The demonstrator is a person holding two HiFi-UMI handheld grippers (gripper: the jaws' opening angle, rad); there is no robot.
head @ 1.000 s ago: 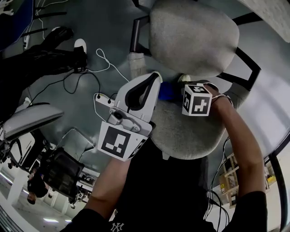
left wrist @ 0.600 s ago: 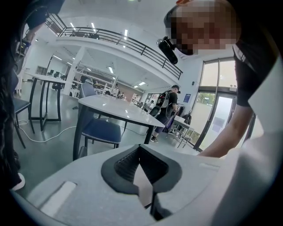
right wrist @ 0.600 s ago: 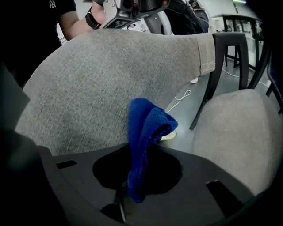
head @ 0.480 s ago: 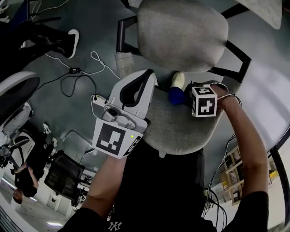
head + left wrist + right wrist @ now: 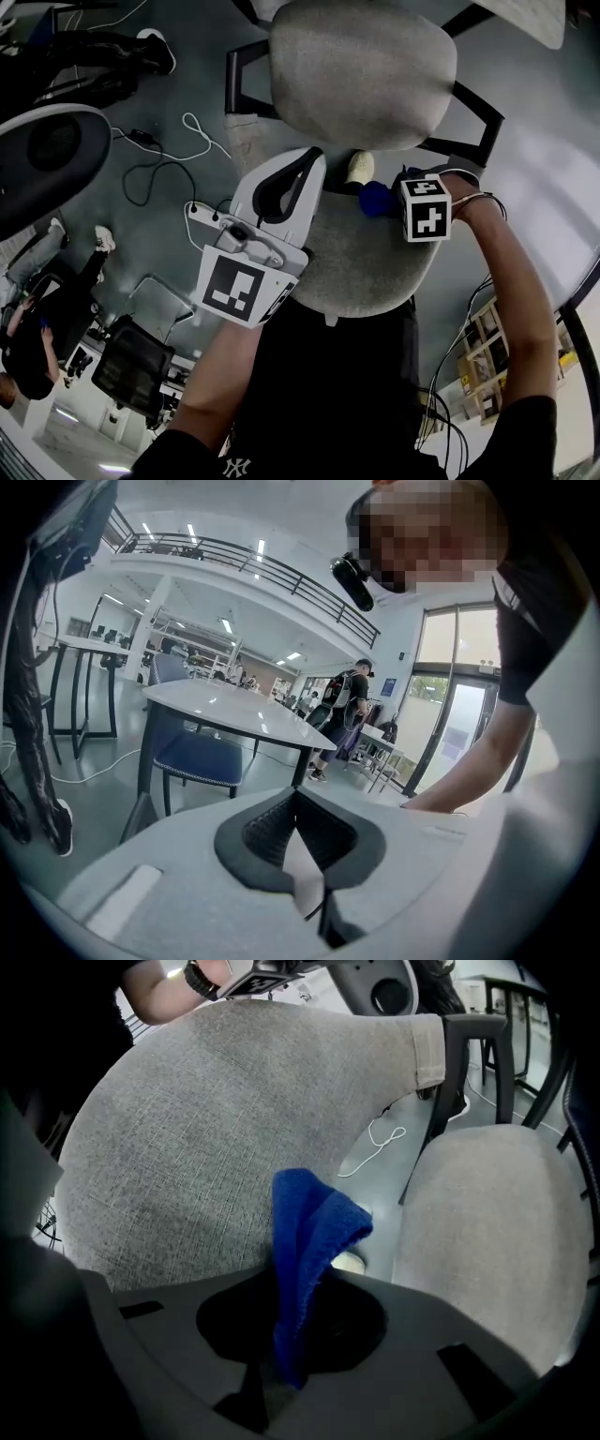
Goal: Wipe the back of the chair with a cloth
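Left gripper: jaws together, nothing between them, held at the left edge of the grey chair back. Blue cloth sits just beside the back's padded face, over the gap to the seat. Right gripper: jaws clamped on the cloth's lower end, the cloth standing upright.

logo, perhaps NY, on black shirt
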